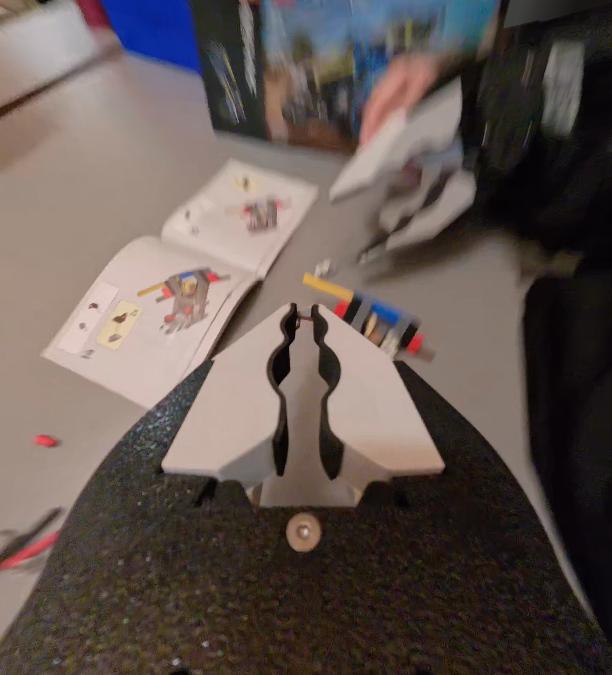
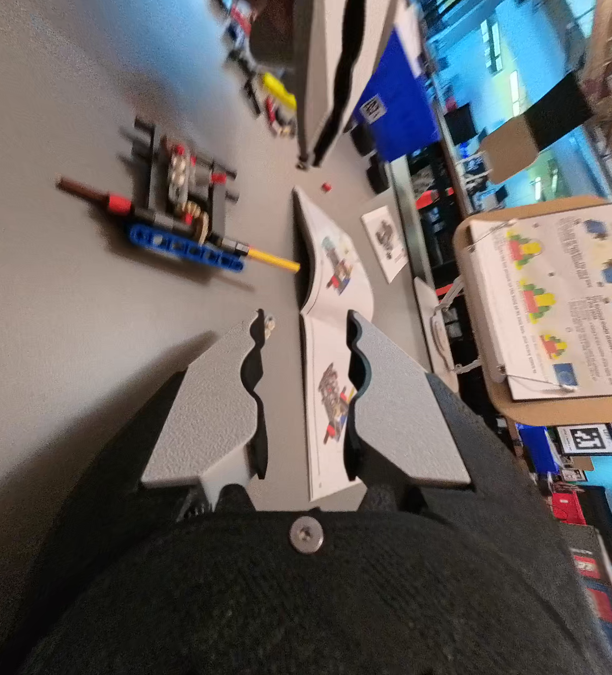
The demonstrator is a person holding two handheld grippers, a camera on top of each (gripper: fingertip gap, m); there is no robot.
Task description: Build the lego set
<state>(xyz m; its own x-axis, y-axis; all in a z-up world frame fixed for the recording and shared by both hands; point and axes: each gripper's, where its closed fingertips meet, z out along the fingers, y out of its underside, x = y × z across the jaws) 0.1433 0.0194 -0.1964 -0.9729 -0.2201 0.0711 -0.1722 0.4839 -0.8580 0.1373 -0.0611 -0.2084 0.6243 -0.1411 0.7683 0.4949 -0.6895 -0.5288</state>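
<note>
A partly built lego assembly (image 1: 377, 323) with a blue beam, red bushes and a yellow axle lies on the grey table (image 1: 114, 164); it also shows in the right wrist view (image 2: 180, 208). My left gripper (image 1: 304, 315) is just in front of it, shut on a small lego piece with red on it, blurred at the tips. My right gripper (image 2: 304, 317) is open and empty, hovering over the open instruction booklet (image 2: 333, 285). A small light grey piece (image 2: 270, 324) lies on the table beside its left fingertip. The right gripper (image 1: 407, 190), held by a hand, also shows in the left wrist view.
The booklet (image 1: 173, 303) lies left of the assembly. The lego box (image 1: 333, 65) stands at the back. A small red piece (image 1: 45, 441) and loose parts (image 1: 12, 548) lie at the left. A cardboard board with a clipped sheet (image 2: 553, 292) stands beyond the table. About 9 cm separates my left fingertips from my right.
</note>
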